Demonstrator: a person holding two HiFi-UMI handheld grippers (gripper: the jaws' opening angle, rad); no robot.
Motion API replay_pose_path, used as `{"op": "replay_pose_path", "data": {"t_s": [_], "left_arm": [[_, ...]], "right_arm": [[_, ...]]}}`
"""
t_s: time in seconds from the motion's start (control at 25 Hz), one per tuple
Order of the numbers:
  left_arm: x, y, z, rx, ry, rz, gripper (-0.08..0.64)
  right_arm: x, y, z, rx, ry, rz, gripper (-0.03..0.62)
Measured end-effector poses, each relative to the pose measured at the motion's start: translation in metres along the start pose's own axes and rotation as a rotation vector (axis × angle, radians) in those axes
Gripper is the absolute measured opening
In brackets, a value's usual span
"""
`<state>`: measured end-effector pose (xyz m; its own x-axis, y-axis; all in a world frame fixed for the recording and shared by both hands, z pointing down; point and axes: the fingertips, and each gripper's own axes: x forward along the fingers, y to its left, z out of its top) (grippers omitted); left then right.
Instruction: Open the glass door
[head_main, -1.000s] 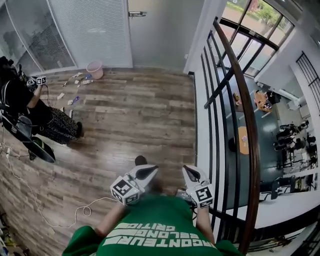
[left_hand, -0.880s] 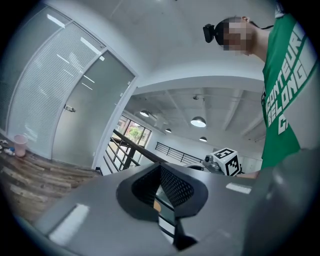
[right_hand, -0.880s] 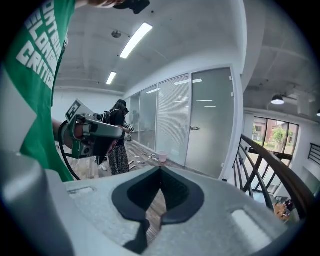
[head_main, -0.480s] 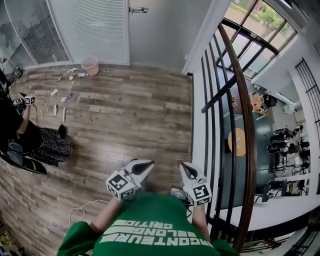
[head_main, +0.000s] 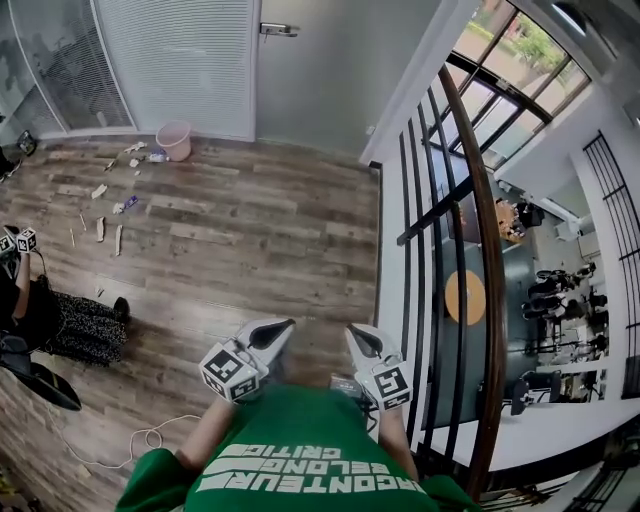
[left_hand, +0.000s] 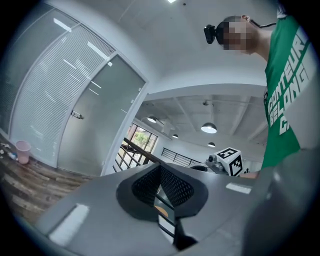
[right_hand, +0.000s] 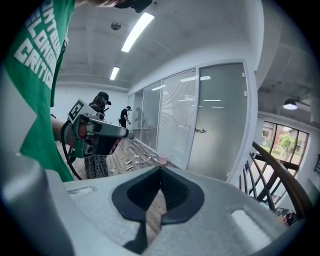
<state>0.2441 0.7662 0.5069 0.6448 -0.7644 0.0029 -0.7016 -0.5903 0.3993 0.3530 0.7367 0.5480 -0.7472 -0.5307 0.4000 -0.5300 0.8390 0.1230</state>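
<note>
The frosted glass door (head_main: 320, 70) stands closed at the far end of the wooden floor, its metal handle (head_main: 278, 30) near the top left edge. It also shows in the left gripper view as door (left_hand: 95, 130) with handle (left_hand: 76, 115), and in the right gripper view as door (right_hand: 220, 120) with handle (right_hand: 200, 130). My left gripper (head_main: 283, 326) and right gripper (head_main: 353, 332) are held side by side in front of my green shirt, far from the door. The left gripper (left_hand: 160, 167) and the right gripper (right_hand: 160, 172) are both shut, holding nothing.
A pink bin (head_main: 175, 139) and several paper scraps (head_main: 105, 205) lie by the blinds wall at left. A dark curved railing (head_main: 480, 230) runs along the right over a lower floor. A person (head_main: 60, 325) crouches at far left. A white cable (head_main: 140, 440) lies on the floor.
The view has moved forward toward the door. The crouching person has slid further to the left edge. Both grippers stay shut in front of my body.
</note>
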Motion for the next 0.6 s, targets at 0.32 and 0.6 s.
{"op": "replay_pose_path", "data": {"t_s": [0.32,0.6], "left_arm": [[-0.007,0.036,0.012,-0.023,-0.019,0.026,0.016],[-0.022,0.068,0.013,-0.043,-0.018,0.040,0.017]], "right_arm": [[0.044,0.008,0.019,-0.048,0.039,0.065,-0.009],[0.082,0.025,0.029,-0.086,0.053,0.099,-0.009]]}}
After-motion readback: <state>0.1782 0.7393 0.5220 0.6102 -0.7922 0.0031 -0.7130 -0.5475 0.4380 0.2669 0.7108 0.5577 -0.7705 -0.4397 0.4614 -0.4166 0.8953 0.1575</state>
